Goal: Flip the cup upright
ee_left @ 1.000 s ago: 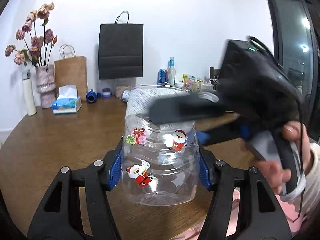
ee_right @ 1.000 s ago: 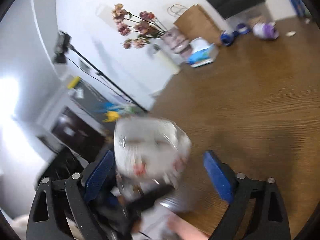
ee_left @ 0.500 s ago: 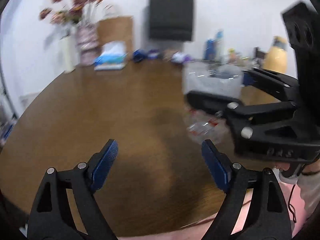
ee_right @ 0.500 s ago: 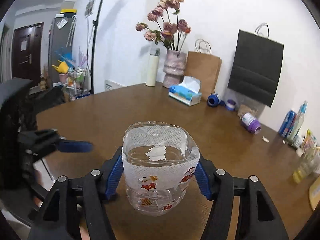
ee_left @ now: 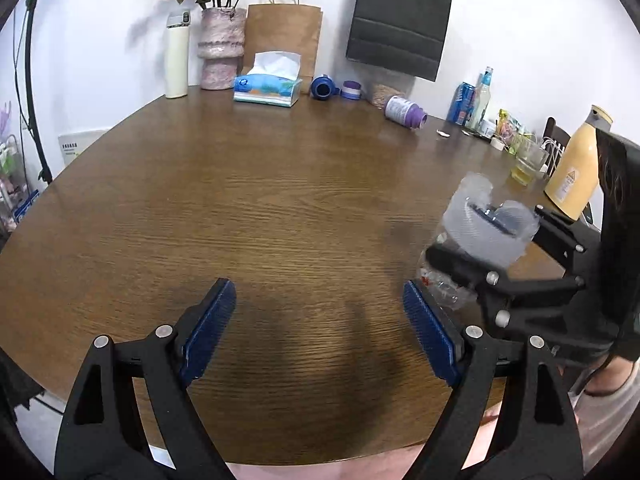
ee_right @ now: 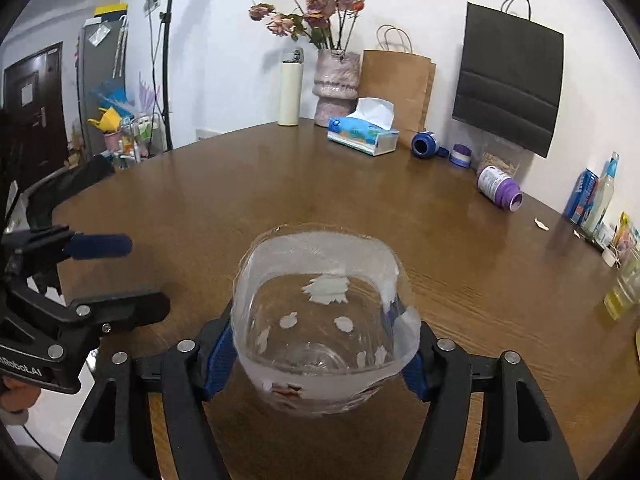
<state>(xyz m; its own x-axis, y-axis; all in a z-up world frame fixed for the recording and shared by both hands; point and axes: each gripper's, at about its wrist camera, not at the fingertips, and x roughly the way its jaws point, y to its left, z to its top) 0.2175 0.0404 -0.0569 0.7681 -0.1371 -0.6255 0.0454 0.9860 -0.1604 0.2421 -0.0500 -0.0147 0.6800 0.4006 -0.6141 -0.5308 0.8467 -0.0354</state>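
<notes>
The cup (ee_right: 324,320) is clear plastic with a white mesh band at its rim and Santa stickers. It stands mouth up between the blue pads of my right gripper (ee_right: 320,354), which is shut on it just above the wooden table (ee_right: 440,248). In the left wrist view the cup (ee_left: 480,236) shows at the right, held in the right gripper (ee_left: 504,264). My left gripper (ee_left: 320,324) is open and empty over the table's near edge, left of the cup. It shows in the right wrist view (ee_right: 96,276) at the left.
Along the back wall stand a vase of flowers (ee_left: 222,52), a white flask (ee_left: 177,56), a tissue box (ee_left: 268,88), paper bags (ee_left: 284,40) and a lying purple bottle (ee_left: 406,111). Bottles, a glass (ee_left: 528,164) and a yellow bottle (ee_left: 576,168) crowd the far right.
The cup passed from my left gripper to my right one. My left gripper let go, opened and drew back to the left. The right gripper now holds the cup mouth up.
</notes>
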